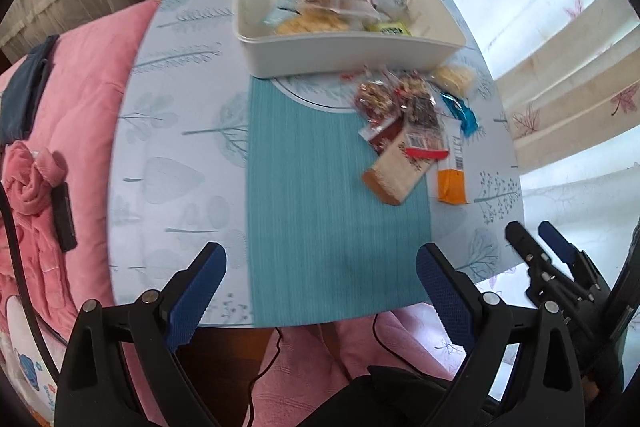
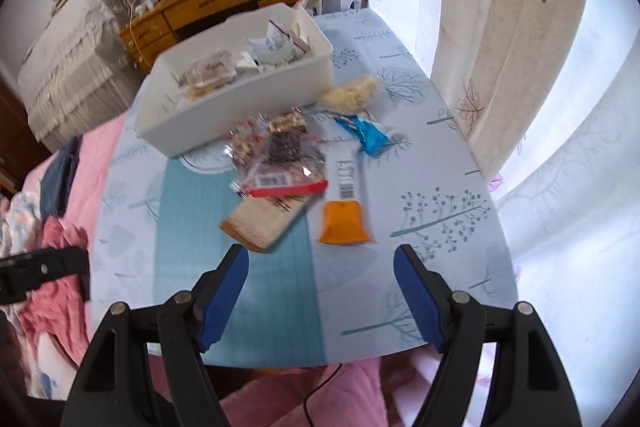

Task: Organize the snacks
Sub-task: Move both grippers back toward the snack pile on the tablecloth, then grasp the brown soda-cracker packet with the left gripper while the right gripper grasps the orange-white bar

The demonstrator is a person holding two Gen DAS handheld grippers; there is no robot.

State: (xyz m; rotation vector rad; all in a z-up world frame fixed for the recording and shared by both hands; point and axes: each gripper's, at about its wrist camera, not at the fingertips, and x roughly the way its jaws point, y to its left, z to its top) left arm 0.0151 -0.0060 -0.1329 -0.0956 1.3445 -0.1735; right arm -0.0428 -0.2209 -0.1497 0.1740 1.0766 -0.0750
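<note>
Two empty grippers, left (image 1: 320, 287) and right (image 2: 320, 291), both with jaws spread wide, hover above loose snacks (image 2: 280, 171) piled at twelve o'clock beside a part-filled white bin (image 2: 240, 115); next, likely lowering onto one packet.

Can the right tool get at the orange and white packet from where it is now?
Probably yes: the right tool is open, and the orange and white packet lies just ahead with nothing between.

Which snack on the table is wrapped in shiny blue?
The small blue-wrapped snack, lying on the tablecloth right of the pile. The others outside the white bin are orange and white, tan, pale yellow, or clear with red.
</note>
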